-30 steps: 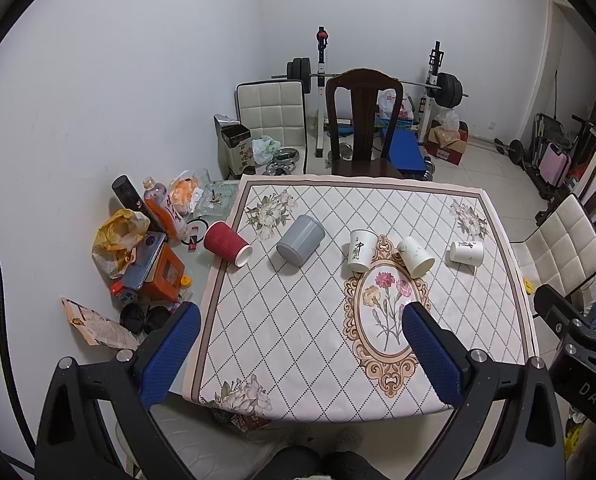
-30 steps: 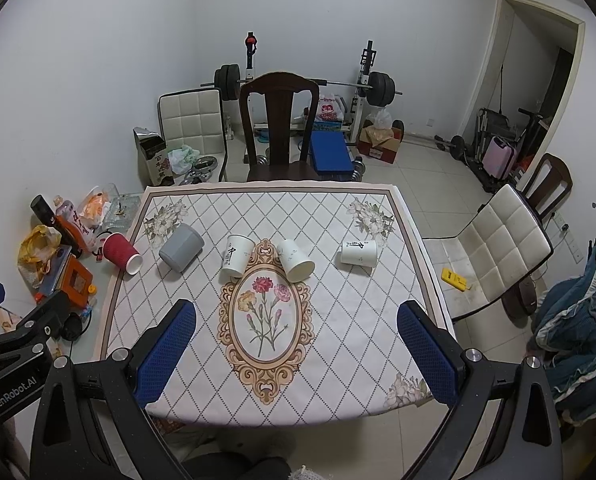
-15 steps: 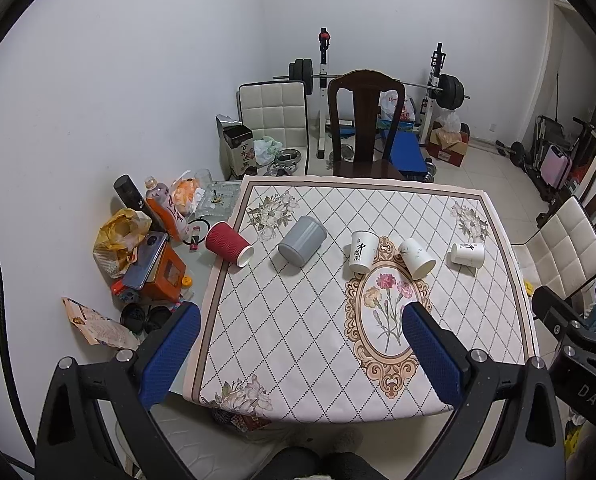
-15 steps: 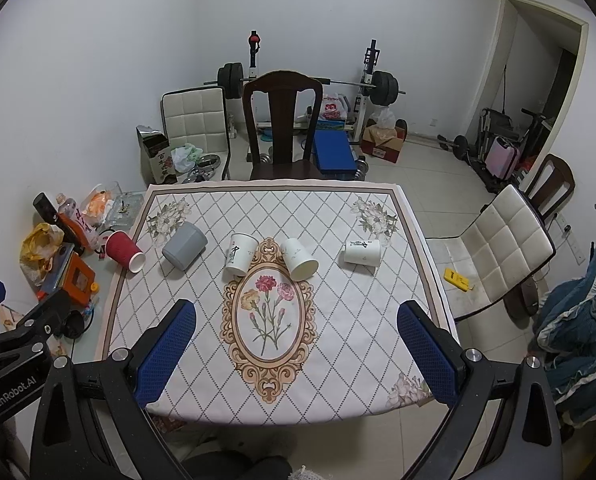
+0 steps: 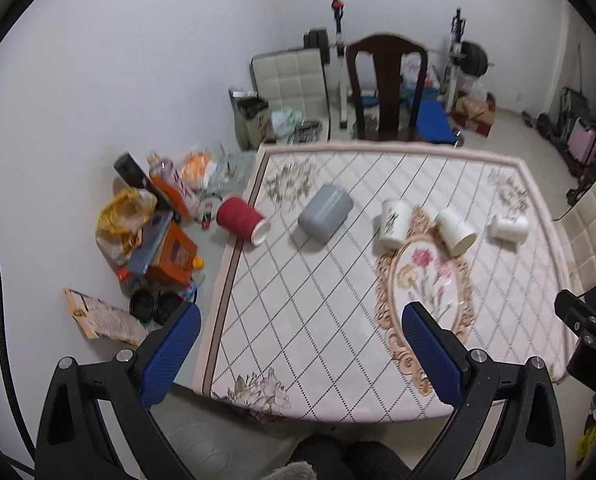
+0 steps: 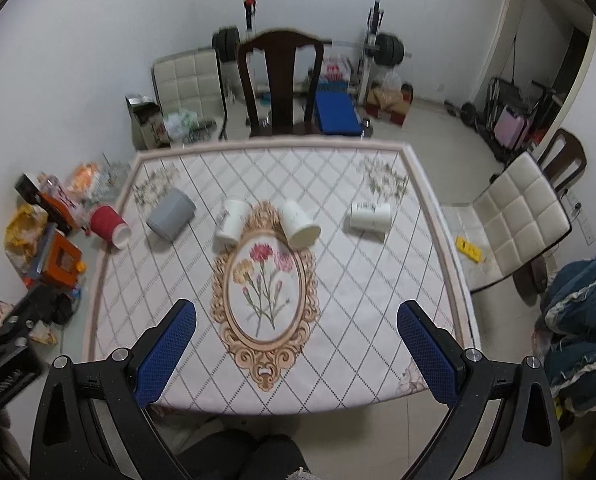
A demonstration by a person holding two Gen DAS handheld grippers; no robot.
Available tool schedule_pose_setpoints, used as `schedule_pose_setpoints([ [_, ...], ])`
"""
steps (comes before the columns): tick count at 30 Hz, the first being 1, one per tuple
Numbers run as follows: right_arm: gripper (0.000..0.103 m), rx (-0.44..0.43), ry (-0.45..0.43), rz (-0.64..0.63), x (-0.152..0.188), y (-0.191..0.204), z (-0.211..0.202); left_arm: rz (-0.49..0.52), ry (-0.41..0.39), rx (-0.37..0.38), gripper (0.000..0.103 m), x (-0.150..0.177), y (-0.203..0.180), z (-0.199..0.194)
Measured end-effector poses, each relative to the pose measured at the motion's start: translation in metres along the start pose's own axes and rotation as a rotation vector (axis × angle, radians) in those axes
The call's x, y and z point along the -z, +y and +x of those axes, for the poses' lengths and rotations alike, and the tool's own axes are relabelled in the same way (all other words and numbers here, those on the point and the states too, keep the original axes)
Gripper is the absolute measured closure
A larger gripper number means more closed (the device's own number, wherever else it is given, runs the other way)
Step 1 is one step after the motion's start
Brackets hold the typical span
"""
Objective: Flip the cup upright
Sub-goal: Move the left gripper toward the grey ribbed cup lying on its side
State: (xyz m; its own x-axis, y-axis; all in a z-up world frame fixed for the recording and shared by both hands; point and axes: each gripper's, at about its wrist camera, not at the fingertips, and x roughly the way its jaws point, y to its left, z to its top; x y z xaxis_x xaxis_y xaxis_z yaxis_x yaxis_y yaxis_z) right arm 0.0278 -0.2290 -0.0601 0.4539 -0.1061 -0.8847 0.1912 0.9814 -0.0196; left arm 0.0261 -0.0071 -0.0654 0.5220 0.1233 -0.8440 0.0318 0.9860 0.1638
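Note:
Several cups lie on their sides in a row across the far half of the table [image 5: 305, 320]: a red ribbed cup [image 5: 240, 220] at the left edge, a grey cup [image 5: 325, 217], and three white cups [image 5: 393, 222] [image 5: 455, 232] [image 5: 509, 229]. In the right wrist view they show as the red cup [image 6: 109, 225], the grey cup [image 6: 171, 219], and white cups [image 6: 230, 222] [image 6: 299, 225] [image 6: 369, 218]. My left gripper [image 5: 298, 354] is open and empty above the table's near edge. My right gripper [image 6: 296, 350] is open and empty, also well short of the cups.
A dark wooden chair [image 6: 280, 84] stands behind the table, a cream chair [image 6: 517, 216] to its right. Bags, boxes and bottles [image 5: 150, 232] clutter the floor left of the table. Gym gear [image 6: 377, 48] lines the back wall.
Both grippers have moved forward and down toward the table, so the table and cups look larger and sit lower in view. Both stay open. The cups have not moved.

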Motion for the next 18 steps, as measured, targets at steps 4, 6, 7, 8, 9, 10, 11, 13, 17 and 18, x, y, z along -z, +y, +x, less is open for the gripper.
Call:
schedule_pose_setpoints([
  [4, 0.001, 0.012, 0.086, -0.013, 0.004, -0.001, 0.057, 0.029, 0.051, -0.033, 0.0, -0.001, -0.006, 0.038],
  [6, 0.001, 0.02, 0.133, -0.015, 0.006, 0.001, 0.087, 0.045, 0.083, -0.042, 0.0, -0.003, -0.006, 0.061],
  [7, 0.001, 0.02, 0.162, -0.016, 0.008, 0.003, 0.105, 0.051, 0.095, -0.043, 0.0, -0.005, -0.007, 0.071],
  [8, 0.001, 0.019, 0.187, -0.016, 0.008, 0.005, 0.118, 0.059, 0.107, -0.043, 0.0, -0.007, -0.007, 0.081],
  [9, 0.001, 0.02, 0.215, -0.016, 0.008, 0.008, 0.134, 0.068, 0.122, -0.039, 0.0, -0.01, -0.007, 0.093],
  [10, 0.001, 0.018, 0.236, -0.017, 0.009, 0.012, 0.148, 0.078, 0.138, -0.034, 0.0, -0.014, -0.007, 0.107],
  [11, 0.001, 0.016, 0.257, -0.017, 0.01, 0.016, 0.163, 0.089, 0.156, -0.028, 0.0, -0.018, -0.008, 0.122],
  [13, 0.001, 0.027, 0.298, -0.022, 0.01, 0.025, 0.19, 0.108, 0.186, -0.019, 0.0, -0.027, -0.008, 0.148],
  [17, 0.001, 0.043, 0.366, -0.013, 0.006, 0.045, 0.239, 0.146, 0.235, 0.006, 0.001, -0.048, -0.007, 0.197],
  [18, 0.001, 0.044, 0.382, -0.009, 0.004, 0.049, 0.25, 0.158, 0.246, 0.015, 0.001, -0.055, -0.007, 0.211],
])
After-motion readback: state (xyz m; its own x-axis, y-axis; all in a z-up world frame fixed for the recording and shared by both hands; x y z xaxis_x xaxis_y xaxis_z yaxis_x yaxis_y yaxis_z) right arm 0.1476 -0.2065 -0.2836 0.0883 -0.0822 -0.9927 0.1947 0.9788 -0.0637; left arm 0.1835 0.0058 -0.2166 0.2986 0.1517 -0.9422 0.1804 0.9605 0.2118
